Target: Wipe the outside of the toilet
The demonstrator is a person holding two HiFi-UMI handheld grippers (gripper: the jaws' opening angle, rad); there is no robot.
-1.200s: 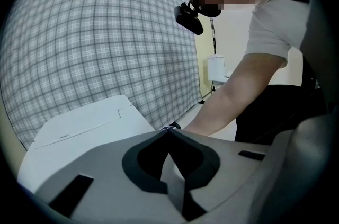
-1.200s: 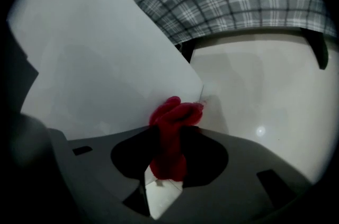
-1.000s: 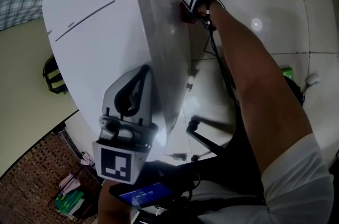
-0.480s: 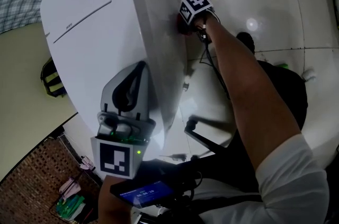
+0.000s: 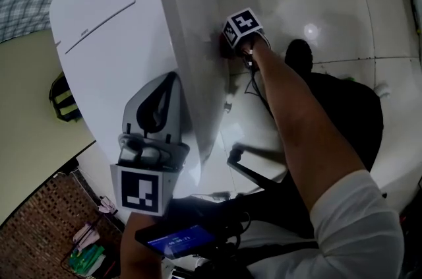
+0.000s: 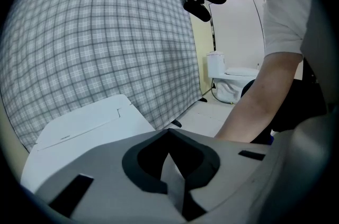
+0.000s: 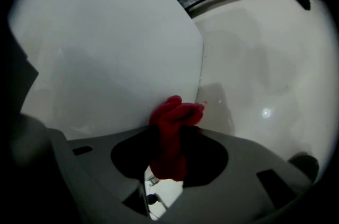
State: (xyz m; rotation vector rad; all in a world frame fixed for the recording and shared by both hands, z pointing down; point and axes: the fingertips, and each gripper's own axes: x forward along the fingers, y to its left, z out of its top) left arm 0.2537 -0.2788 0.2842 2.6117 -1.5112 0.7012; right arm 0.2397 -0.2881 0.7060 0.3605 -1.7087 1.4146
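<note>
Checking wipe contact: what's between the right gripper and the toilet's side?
A red cloth, clamped in the right gripper, pressed against the toilet; clearest in the right gripper view.

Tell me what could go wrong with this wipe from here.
The red cloth sits bunched in the right gripper, with only its tip pressed on the toilet; drag might tug it loose or leave patches unwiped. The cable hanging under that wrist could snag on the toilet's edge.

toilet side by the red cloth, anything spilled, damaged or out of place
Nothing stands out. The red cloth is clamped in the right gripper and pressed against the white side of the toilet; no spill, stain or damage shows there.
</note>
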